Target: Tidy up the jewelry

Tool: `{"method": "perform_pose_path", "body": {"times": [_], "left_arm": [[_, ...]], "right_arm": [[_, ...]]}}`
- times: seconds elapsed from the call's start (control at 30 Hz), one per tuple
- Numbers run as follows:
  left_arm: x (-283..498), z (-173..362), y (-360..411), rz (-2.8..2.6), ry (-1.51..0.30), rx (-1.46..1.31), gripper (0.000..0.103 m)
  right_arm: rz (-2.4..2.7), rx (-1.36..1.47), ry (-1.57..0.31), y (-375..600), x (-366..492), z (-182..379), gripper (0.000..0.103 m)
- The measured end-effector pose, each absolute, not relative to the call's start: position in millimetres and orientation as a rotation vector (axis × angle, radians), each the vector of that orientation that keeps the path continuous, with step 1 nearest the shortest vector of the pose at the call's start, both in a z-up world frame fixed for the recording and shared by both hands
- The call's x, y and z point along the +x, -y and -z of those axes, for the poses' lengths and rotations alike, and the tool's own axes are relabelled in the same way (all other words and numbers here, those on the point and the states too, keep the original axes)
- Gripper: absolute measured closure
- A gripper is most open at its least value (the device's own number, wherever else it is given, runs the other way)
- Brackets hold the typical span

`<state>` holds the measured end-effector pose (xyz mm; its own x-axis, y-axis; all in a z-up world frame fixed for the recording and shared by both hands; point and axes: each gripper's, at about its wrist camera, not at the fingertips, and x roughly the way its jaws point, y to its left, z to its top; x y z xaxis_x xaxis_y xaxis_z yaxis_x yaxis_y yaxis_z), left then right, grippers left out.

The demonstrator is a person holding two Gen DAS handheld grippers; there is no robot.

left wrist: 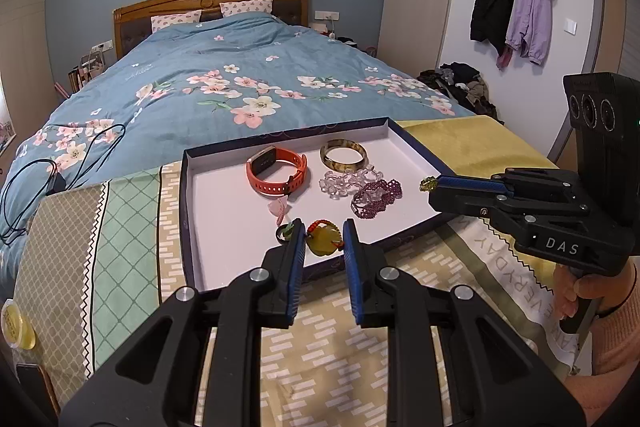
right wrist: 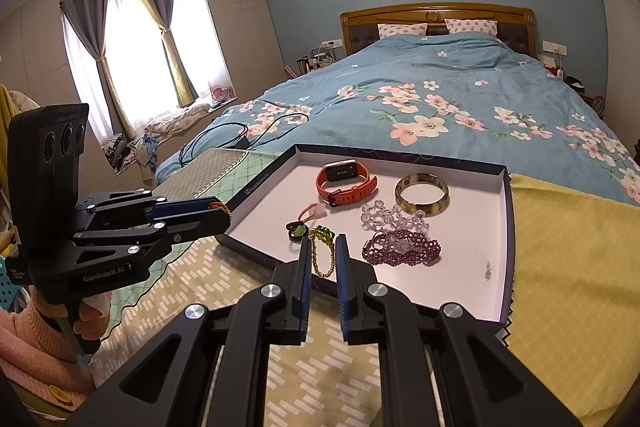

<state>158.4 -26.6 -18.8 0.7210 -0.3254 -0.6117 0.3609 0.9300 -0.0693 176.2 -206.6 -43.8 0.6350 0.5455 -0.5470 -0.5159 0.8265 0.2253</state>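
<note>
Between the left tool (left wrist: 323, 233) fingers, clamped amber pendant (left wrist: 322, 239), right tool (right wrist: 323, 251) pinching green-gold chain (right wrist: 320, 251), over tray (left wrist: 188, 211).

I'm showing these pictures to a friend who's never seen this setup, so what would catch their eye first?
Probably the shallow dark-rimmed white tray at the foot of the bed, with the orange-strapped smartwatch and amber marbled bangle at its far side. Next, the two black grippers: the left gripper holds a yellow-green pendant on red cord, and the right gripper pinches a gold beaded chain with green stones.
</note>
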Motion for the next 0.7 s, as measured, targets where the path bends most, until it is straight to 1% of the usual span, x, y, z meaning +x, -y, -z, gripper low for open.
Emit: {"method": "perform_pose_path", "body": {"times": [0.7], "left_arm": [[172,19,26,0.361,-0.654,0.067,0.083]], "right_arm": [[-0.596,0.063,-0.641,211,189,45,0.093]]}}
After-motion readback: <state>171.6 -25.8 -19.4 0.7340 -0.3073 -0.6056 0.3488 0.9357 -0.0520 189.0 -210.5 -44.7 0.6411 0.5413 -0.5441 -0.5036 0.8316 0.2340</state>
